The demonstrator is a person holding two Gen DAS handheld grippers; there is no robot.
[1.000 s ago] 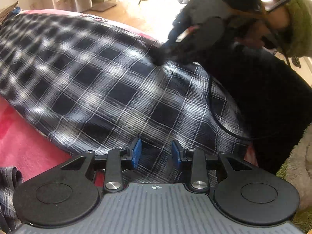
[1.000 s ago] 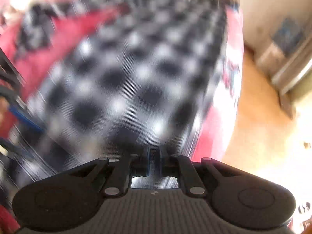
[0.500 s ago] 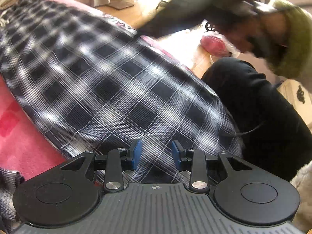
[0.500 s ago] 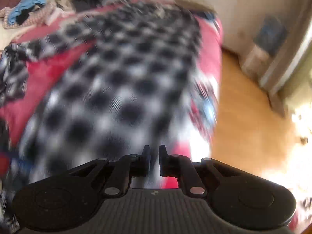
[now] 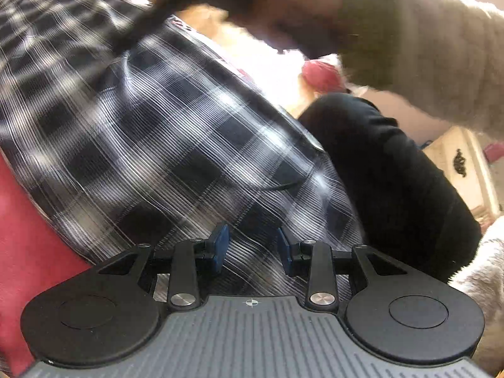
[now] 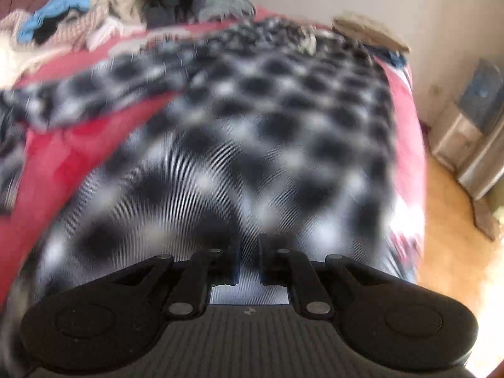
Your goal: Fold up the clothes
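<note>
A bed (image 6: pixel 406 145) with a red cover fills most of both views, and a black-and-white plaid shirt (image 6: pixel 252 145) lies spread flat across it, reaching from the near edge toward 12 o'clock; much of it is motion-blurred in the right wrist view. In the left wrist view the same plaid shirt (image 5: pixel 151 145) runs from 10 o'clock down to the fingers, with bare red cover at 8 o'clock. A person in black trousers (image 5: pixel 393 182) stands at 3 o'clock beside the bed, an olive fleece sleeve (image 5: pixel 419 50) crossing the top at 1 o'clock. A heap of loose clothes (image 6: pixel 94 19) sits at the far end of the bed at 11 o'clock, well apart from the shirt's near hem. A wooden floor (image 6: pixel 453 252) shows at 3 o'clock in the right view. The left gripper (image 5: pixel 251 249) hovers just over the shirt's near edge, its blue-padded fingers set wide apart with only cloth seen between them and nothing clamped. The right gripper (image 6: pixel 249 260) has its fingers drawn narrow, a thin gap remaining; shirt cloth lies directly beneath and ahead, but whether any is pinched cannot be told.
</note>
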